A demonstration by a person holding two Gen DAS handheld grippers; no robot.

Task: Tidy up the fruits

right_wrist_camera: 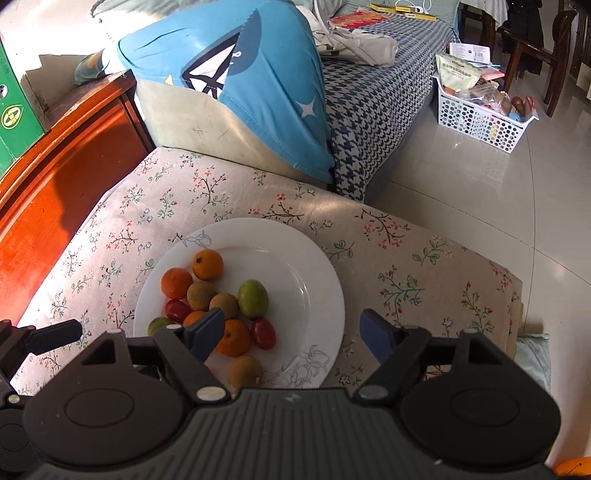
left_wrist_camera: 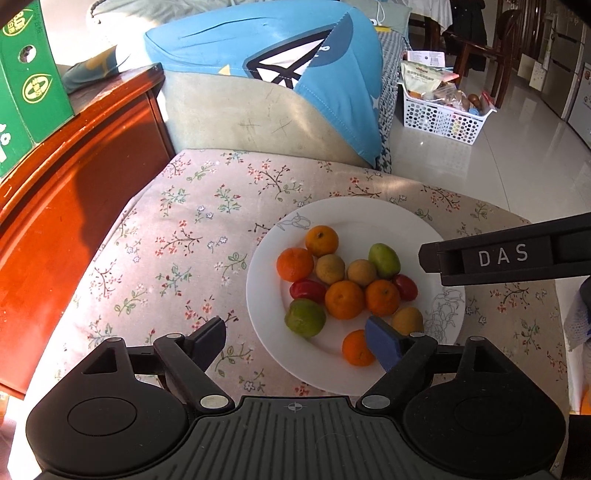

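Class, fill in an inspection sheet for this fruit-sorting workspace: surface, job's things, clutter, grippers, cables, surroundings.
Surface: floral tablecloth.
Job's things: white plate holding oranges, green fruits, red fruits and brownish fruits, all mixed.
Clutter: nothing seen on the cloth.
Grippers: left gripper open, empty; right gripper open, empty, over the plate.
Cables: white cable on the sofa.
Surroundings: blue cushion, green box, wooden cabinet, white basket on the floor.
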